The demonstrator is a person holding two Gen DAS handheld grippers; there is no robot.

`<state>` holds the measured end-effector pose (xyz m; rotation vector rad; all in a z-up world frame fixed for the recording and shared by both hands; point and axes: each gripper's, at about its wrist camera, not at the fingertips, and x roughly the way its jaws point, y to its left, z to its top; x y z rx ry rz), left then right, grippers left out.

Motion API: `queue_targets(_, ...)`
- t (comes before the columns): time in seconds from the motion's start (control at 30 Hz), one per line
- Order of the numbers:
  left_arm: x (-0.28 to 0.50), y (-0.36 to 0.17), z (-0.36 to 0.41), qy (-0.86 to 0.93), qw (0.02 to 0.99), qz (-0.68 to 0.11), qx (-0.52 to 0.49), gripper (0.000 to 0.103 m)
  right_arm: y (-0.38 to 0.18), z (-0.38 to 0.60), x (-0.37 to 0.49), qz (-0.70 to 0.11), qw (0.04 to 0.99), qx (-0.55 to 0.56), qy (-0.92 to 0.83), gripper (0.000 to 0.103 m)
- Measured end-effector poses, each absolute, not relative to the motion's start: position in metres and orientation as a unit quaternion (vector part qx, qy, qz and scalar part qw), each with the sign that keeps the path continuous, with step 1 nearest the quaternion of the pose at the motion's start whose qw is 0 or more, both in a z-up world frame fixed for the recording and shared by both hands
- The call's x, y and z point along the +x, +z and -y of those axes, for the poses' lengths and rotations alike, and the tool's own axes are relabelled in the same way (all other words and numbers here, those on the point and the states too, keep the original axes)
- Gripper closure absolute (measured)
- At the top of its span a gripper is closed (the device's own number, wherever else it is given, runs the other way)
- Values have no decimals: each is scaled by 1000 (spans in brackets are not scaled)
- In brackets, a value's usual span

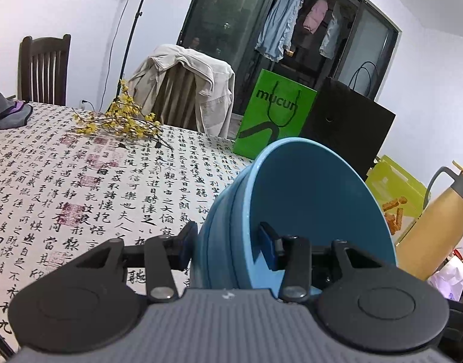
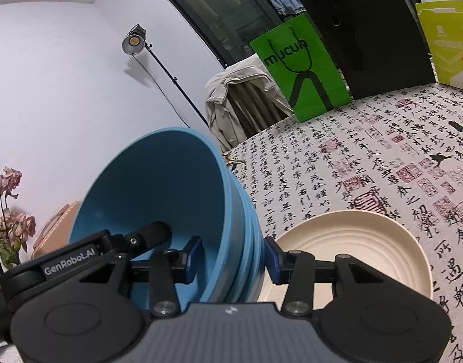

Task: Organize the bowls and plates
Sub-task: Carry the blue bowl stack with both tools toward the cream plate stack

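A nested stack of blue bowls [image 1: 307, 196] hangs tilted above the calligraphy tablecloth [image 1: 80, 187]. My left gripper [image 1: 227, 243] is shut on its wall, one pad outside and one inside. My right gripper [image 2: 231, 257] is shut on the opposite wall of the same blue bowls [image 2: 159, 181] in the same way. The left gripper's body [image 2: 71, 260] shows at the lower left of the right wrist view, with a finger reaching into the bowl. A cream ribbed plate [image 2: 352, 257] lies on the table just right of the right gripper.
A green paper bag [image 1: 274, 118] and a black bag [image 1: 349, 127] stand at the table's far edge. A gold thermos [image 1: 437, 220] stands at the right. Yellow flower sprigs [image 1: 119, 121] lie on the cloth. A jacket-draped chair [image 1: 183, 90] stands behind the table, and a yellow-green box [image 2: 446, 39] at the far right.
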<state>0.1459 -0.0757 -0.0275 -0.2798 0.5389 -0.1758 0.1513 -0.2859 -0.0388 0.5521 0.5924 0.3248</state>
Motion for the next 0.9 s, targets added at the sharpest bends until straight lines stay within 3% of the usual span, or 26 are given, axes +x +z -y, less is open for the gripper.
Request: queue_targets(0.9,168,-52,118,-130,935,-304,-129,59,-60,330,148,-297,903,290,107,59)
